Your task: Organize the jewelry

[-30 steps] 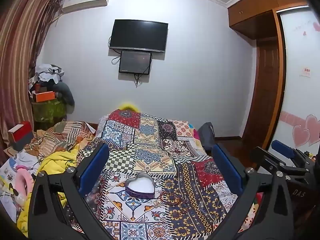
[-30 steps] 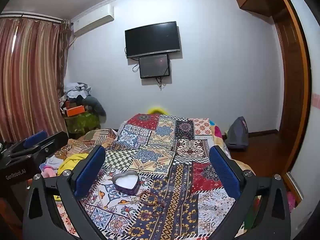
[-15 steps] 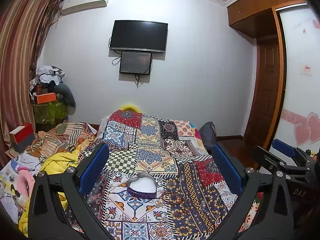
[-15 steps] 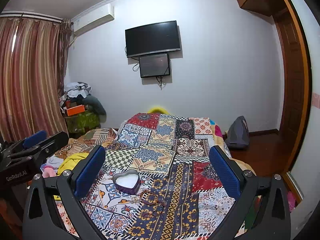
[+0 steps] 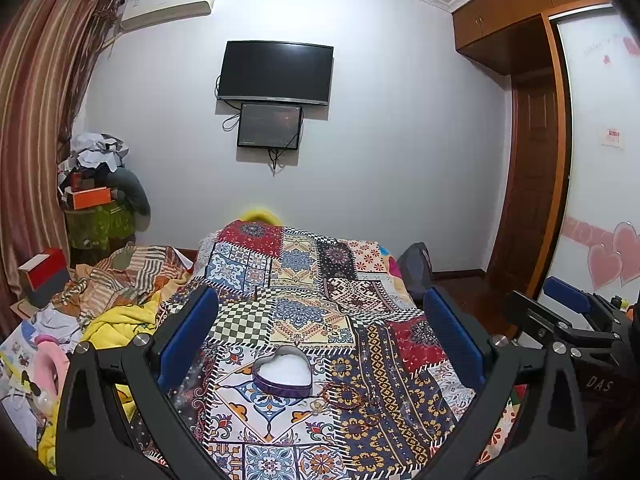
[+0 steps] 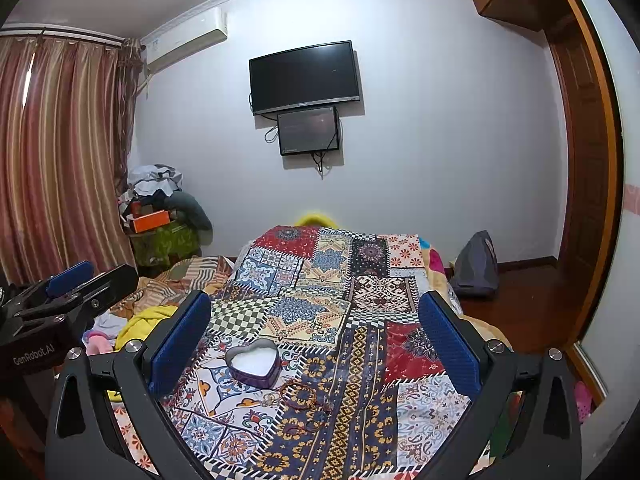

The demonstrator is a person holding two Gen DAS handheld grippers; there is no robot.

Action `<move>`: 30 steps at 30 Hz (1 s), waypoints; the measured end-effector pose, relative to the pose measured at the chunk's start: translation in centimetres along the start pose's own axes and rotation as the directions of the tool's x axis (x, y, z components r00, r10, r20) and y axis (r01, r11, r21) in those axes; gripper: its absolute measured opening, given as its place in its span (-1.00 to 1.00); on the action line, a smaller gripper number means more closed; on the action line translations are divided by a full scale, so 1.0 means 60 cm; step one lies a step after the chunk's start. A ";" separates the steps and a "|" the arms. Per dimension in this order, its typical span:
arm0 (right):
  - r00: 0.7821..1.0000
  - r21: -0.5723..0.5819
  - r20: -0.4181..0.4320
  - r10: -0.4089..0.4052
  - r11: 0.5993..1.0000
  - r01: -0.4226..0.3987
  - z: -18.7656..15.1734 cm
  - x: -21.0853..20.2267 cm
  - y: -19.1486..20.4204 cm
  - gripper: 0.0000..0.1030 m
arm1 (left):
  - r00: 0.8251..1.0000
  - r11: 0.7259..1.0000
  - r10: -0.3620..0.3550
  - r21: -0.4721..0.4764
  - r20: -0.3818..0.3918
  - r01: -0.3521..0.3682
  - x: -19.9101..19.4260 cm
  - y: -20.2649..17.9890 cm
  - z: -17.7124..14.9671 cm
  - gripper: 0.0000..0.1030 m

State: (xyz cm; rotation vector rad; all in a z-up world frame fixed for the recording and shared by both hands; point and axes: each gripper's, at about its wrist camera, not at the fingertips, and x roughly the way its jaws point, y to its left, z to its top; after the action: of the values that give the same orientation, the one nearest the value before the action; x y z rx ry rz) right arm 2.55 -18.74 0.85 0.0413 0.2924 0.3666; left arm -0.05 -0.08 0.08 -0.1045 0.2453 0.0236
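A heart-shaped purple box [image 5: 282,371] with a white lining sits open on the patchwork bedspread [image 5: 296,288]; the right wrist view shows the box [image 6: 253,362] too. Just right of it lie dark red bead bracelets [image 5: 344,394] and a small ring, also visible as bracelets [image 6: 304,398] in the right wrist view. My left gripper [image 5: 320,336] hovers above the box, open and empty. My right gripper [image 6: 316,338] is open too, with box and bracelets low between its fingers. Each gripper appears at the edge of the other's view.
The bed runs toward a wall with a TV [image 5: 276,74]. Left of the bed lie piled clothes and blankets [image 5: 116,300], a red box [image 5: 42,276] and a cluttered stand [image 5: 96,208]. A dark bag [image 6: 476,266] sits on the wooden floor by the door.
Both views have tilted slightly, so the box and bracelets sit a little higher in the frames. Both grippers stay open and nothing on the bed has moved.
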 end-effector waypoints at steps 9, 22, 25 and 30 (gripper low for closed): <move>1.000 0.004 -0.001 0.000 1.000 0.000 0.002 0.000 0.005 1.00 | 1.000 1.000 -0.005 0.007 -0.001 0.005 -0.001 -0.003 -0.003 1.00; 1.000 0.007 -0.006 0.000 1.000 0.000 -0.008 0.010 -0.015 1.00 | 1.000 1.000 -0.005 0.010 0.000 0.005 -0.001 -0.005 -0.003 1.00; 1.000 0.007 -0.006 0.000 1.000 0.000 -0.009 0.010 -0.015 1.00 | 1.000 1.000 -0.006 0.010 -0.002 0.006 -0.001 -0.005 -0.003 1.00; 1.000 0.007 -0.006 0.001 1.000 -0.001 -0.008 0.009 -0.017 1.00 | 1.000 1.000 -0.005 0.010 -0.002 0.005 0.000 -0.006 -0.003 1.00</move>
State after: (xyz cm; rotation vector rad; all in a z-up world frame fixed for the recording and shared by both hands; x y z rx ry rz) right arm 3.22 -19.50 0.14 0.0469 0.2998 0.3666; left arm -0.10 -0.44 -0.07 -0.0956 0.2473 0.0177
